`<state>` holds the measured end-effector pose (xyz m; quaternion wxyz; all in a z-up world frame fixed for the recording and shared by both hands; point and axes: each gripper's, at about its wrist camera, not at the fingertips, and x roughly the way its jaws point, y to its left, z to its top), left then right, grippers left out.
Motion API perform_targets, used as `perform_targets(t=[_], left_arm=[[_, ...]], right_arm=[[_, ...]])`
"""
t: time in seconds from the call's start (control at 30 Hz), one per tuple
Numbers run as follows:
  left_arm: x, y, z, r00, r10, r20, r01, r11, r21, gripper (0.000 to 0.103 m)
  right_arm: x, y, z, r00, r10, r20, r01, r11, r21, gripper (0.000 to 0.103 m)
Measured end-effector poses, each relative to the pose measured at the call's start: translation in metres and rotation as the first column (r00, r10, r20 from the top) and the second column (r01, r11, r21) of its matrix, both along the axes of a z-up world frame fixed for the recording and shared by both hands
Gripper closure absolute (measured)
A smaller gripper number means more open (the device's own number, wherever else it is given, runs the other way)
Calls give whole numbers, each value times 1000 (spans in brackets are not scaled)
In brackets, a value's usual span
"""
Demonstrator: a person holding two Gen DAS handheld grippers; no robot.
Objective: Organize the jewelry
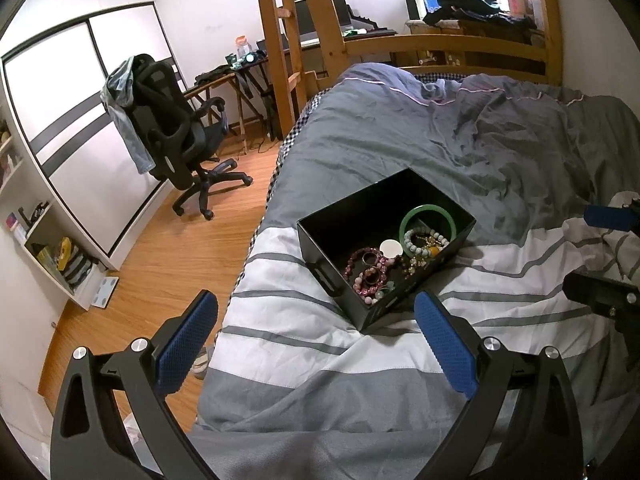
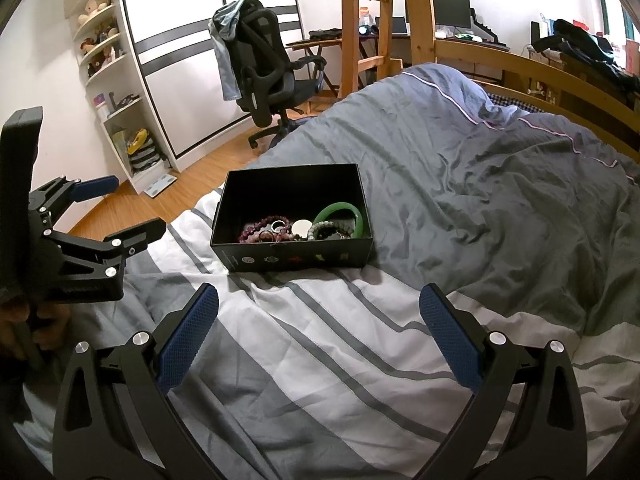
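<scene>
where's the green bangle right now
The green bangle leans in the right end of the black box on the bed, beside the pale bead bracelet.

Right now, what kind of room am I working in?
Most likely a bedroom that doubles as a study. The box of jewelry sits on a bed with a grey duvet, inside a wooden frame. An office chair and a desk with a monitor stand beyond it.

One black box (image 2: 294, 258), one green bangle (image 2: 344, 216), one white disc (image 2: 301, 227), two tools
</scene>
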<state>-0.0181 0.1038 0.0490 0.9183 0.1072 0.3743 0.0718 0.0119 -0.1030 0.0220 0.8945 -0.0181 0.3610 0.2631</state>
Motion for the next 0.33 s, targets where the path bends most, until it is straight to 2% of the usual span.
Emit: perform_targets(t=[0.33], left_arm=[[2,1,-1,1000,-1,-1,1,1000,7,6]], right_arm=[[1,1,1,1000,5,-5,-5,1000,-4,4]])
